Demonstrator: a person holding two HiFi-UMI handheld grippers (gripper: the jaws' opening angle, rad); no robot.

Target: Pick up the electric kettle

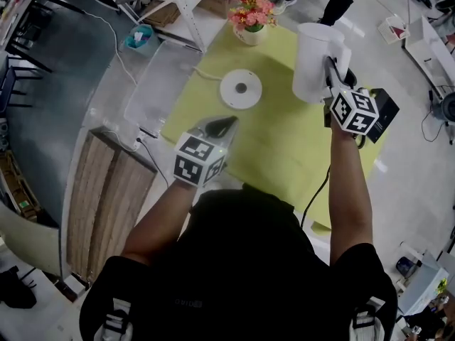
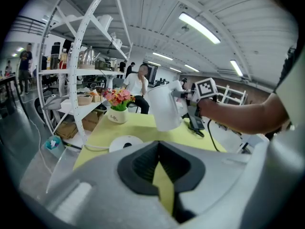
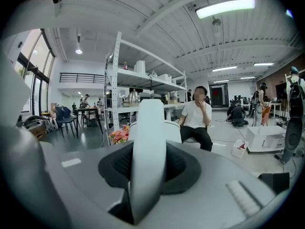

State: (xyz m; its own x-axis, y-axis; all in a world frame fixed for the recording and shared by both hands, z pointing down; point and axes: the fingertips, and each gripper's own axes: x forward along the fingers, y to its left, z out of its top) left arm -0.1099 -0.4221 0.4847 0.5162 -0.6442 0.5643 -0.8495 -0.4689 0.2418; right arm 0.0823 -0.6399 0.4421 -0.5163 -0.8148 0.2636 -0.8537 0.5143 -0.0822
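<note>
The white electric kettle (image 1: 313, 62) hangs above the yellow table (image 1: 284, 155), off its round white base (image 1: 240, 89). My right gripper (image 1: 333, 71) is shut on the kettle's handle (image 3: 148, 147), which fills the gap between its jaws in the right gripper view. In the left gripper view the kettle (image 2: 164, 109) floats right of the base (image 2: 125, 143). My left gripper (image 1: 222, 126) hovers over the table's near left part, below the base. It holds nothing, and a narrow strip of table shows between its jaws (image 2: 162, 185).
A pot of flowers (image 1: 250, 16) stands at the table's far edge. A black box (image 1: 384, 112) with a cable lies at the right edge. A white shelf rack (image 2: 81, 70) rises left of the table. A person (image 3: 198, 123) sits beyond it.
</note>
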